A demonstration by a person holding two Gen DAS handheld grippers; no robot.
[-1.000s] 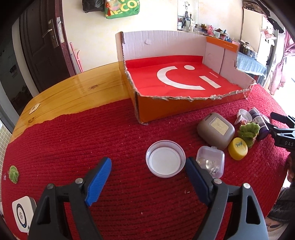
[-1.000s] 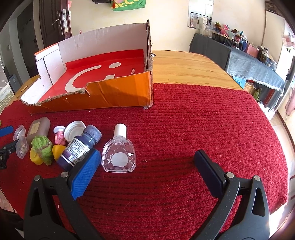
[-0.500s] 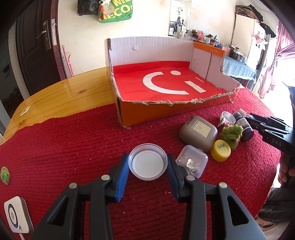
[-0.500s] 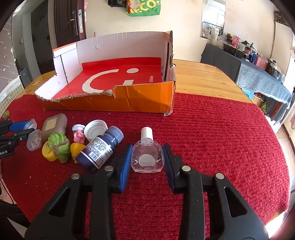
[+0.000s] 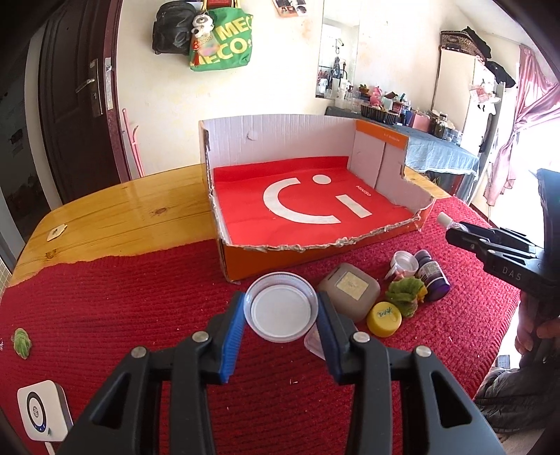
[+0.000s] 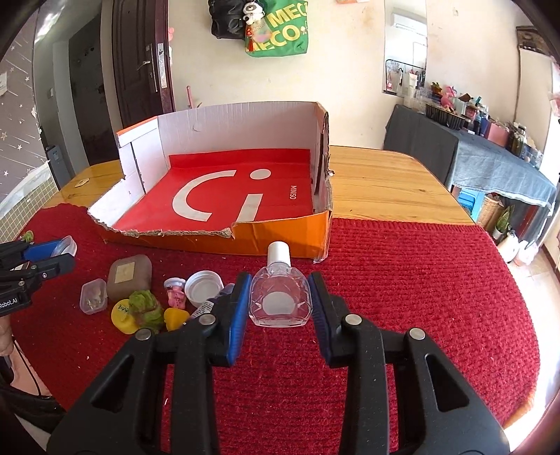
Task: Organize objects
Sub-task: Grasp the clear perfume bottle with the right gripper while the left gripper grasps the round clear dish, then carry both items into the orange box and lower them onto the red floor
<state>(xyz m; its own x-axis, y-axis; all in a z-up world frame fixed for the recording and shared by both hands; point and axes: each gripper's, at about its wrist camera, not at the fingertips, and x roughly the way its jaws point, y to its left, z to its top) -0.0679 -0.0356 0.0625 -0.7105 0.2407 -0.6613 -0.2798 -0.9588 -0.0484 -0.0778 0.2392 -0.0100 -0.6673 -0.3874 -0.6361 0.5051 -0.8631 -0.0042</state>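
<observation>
Both grippers grip objects above a red mat [image 5: 122, 297]. Left gripper [image 5: 281, 316] has its blue pads pressed on either side of a round white lid [image 5: 281, 311], hollow side up, level between the jaws. Right gripper [image 6: 281, 304] clamps a clear glass bottle [image 6: 281, 301] by its flat sides, its long axis along the fingers, white cap pointing away toward the cardboard box [image 6: 273, 241]. That box's red floor reads "MINISO". A green bag [image 6: 280, 31] on the wall reads "MECO".
</observation>
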